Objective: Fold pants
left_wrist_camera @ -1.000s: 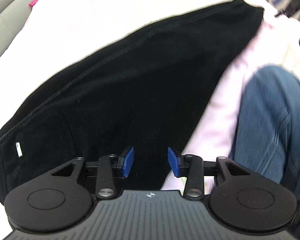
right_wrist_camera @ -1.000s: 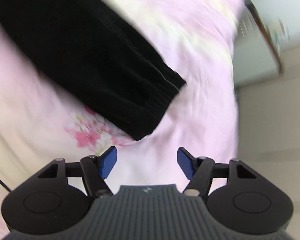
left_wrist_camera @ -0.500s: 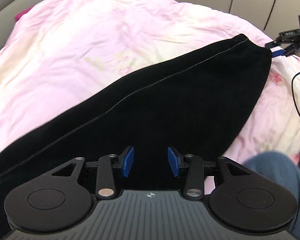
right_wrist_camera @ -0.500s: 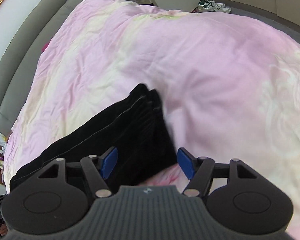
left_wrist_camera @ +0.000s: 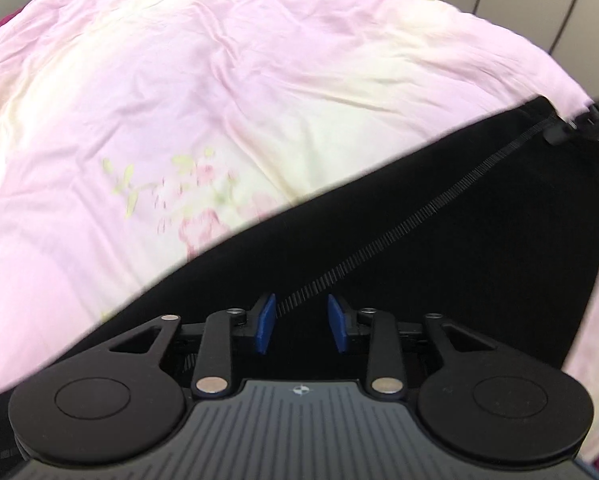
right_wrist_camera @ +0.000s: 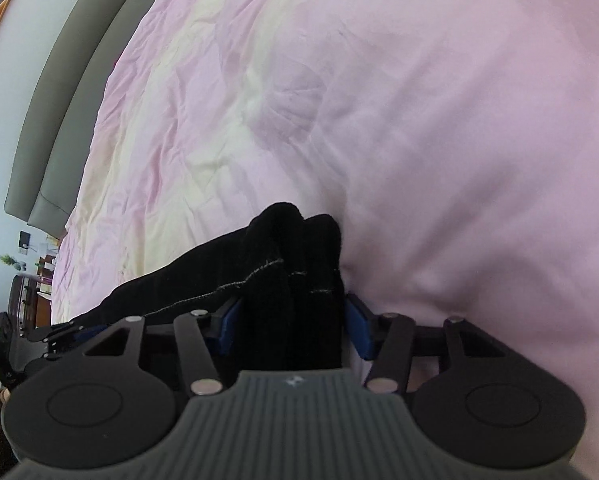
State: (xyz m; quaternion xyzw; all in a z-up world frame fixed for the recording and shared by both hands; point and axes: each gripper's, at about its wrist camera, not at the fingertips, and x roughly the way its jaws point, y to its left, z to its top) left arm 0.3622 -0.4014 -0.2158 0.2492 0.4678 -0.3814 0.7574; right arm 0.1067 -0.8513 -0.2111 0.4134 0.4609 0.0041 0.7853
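Black pants lie folded lengthwise across the pink bedspread. My left gripper is open, low over the pants' near end, with the side seam running between its blue pads. In the right wrist view my right gripper is open, its blue pads on either side of the bunched leg cuffs of the pants. The right gripper shows at the far cuff in the left wrist view. The left gripper shows at the left edge of the right wrist view.
The pink bedspread fills both views. A grey padded headboard runs along the left in the right wrist view, with furniture beyond it. Closet doors stand behind the bed.
My right gripper has moved in onto the leg cuffs, which now sit between its pads. My left gripper has shifted along the pants' near end, so the seam now runs between its pads.
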